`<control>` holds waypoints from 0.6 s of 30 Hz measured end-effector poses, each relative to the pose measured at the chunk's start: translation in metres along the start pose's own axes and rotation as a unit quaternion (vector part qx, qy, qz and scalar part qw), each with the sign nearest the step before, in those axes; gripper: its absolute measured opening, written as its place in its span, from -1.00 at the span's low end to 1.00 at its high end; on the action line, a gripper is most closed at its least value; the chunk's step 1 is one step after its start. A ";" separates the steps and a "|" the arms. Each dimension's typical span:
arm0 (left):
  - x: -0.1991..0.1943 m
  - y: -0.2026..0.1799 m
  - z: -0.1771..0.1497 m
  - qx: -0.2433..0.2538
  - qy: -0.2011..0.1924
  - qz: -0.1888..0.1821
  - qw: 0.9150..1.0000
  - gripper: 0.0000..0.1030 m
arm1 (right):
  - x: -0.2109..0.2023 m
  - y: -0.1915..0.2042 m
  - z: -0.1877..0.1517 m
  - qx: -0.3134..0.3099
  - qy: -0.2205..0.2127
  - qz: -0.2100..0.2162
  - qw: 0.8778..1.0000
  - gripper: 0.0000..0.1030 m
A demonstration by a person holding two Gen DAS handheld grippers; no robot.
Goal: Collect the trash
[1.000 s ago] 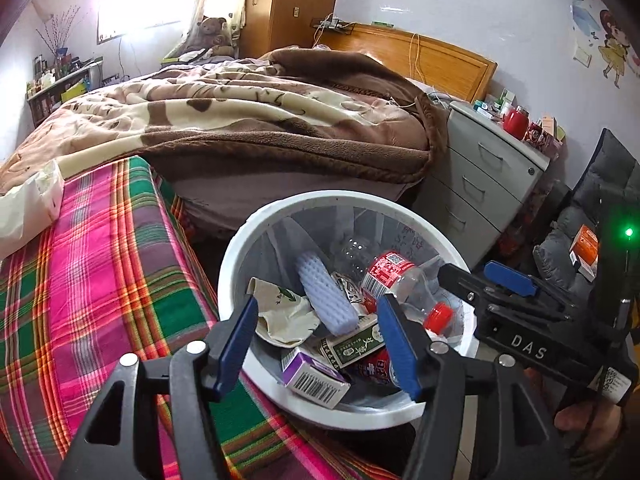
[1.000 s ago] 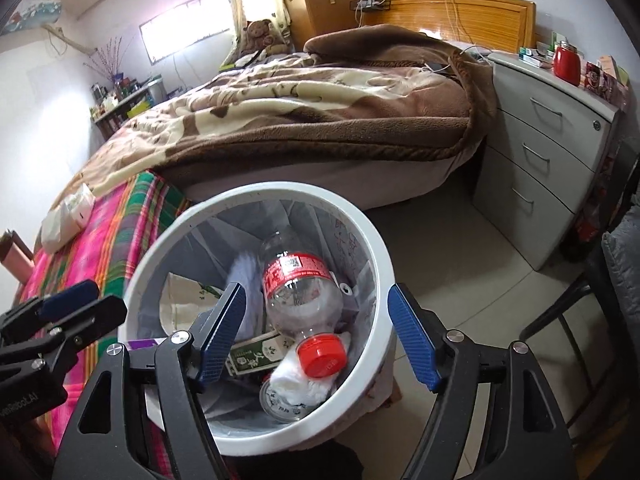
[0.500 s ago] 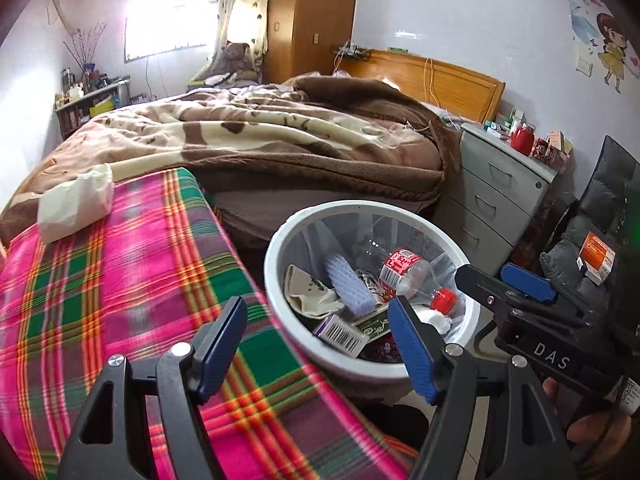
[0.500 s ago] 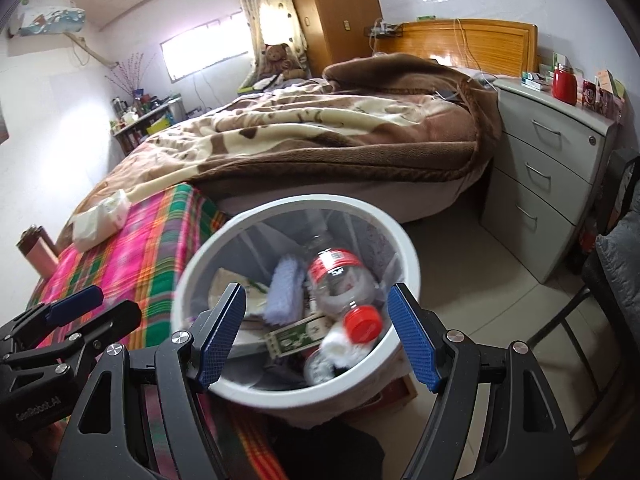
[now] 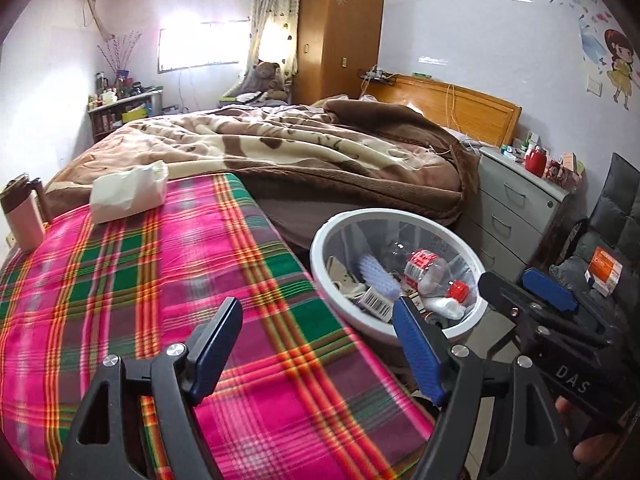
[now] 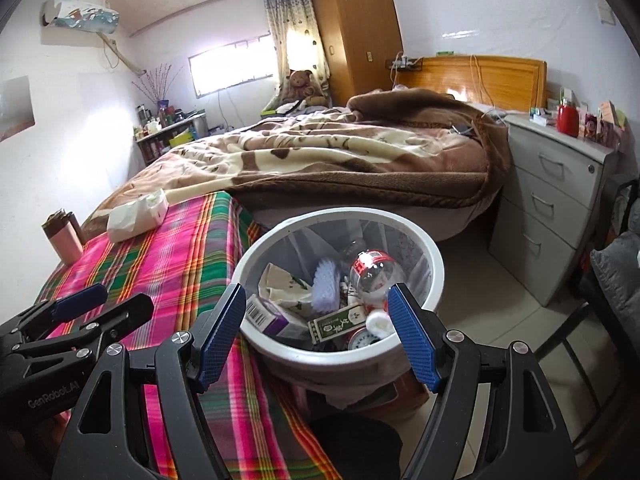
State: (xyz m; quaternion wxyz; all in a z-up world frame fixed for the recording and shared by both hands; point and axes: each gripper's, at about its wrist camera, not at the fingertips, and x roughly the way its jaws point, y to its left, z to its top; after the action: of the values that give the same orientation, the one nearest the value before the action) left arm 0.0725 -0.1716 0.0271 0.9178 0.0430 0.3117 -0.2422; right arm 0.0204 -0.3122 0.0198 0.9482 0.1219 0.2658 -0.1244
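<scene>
A white round bin [image 5: 320, 240] [image 6: 434, 256] lined with a clear bag stands on the floor beside the plaid-covered table [image 5: 160, 272] [image 6: 176, 256]. It holds a plastic bottle with a red cap [image 5: 430, 276] [image 6: 370, 268], a lilac brush [image 5: 378, 276] [image 6: 326, 284], small boxes [image 6: 340, 322] and crumpled paper [image 6: 282, 284]. My left gripper [image 5: 320, 346] hovers over the table's near edge, its jaws opening, with nothing between them. My right gripper [image 6: 318, 332] is open and empty just short of the bin's near rim. A crumpled white wrapper [image 5: 128, 194] [image 6: 136, 214] lies at the table's far end.
A pink flask [image 5: 22, 216] [image 6: 64, 240] stands at the table's far left corner. Behind the table is a bed with a brown blanket [image 5: 304, 152]. A grey drawer unit [image 5: 516, 204] [image 6: 556, 196] and a dark chair [image 5: 600, 248] stand to the right of the bin.
Both grippers have drawn back and up from over the bin, so it looks smaller and farther. The left swung left over the plaid cloth and its jaws widened. The right's opening is unchanged.
</scene>
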 end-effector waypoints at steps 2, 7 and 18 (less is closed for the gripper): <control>-0.005 0.002 -0.004 0.006 -0.006 0.018 1.000 0.54 | -0.003 0.006 -0.003 -0.009 -0.007 -0.003 1.000 0.46; -0.013 0.005 -0.014 0.005 -0.013 0.032 0.999 0.54 | -0.008 0.008 -0.011 -0.001 -0.015 -0.009 1.000 0.46; -0.016 0.010 -0.030 -0.002 -0.004 0.050 0.999 0.54 | -0.013 0.014 -0.018 -0.004 -0.008 -0.005 1.000 0.46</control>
State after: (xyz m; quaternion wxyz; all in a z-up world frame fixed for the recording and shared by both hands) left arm 0.0496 -0.1491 0.0118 0.9299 0.0556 0.3063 -0.1959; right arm 0.0056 -0.2911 0.0143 0.9502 0.1163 0.2590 -0.1288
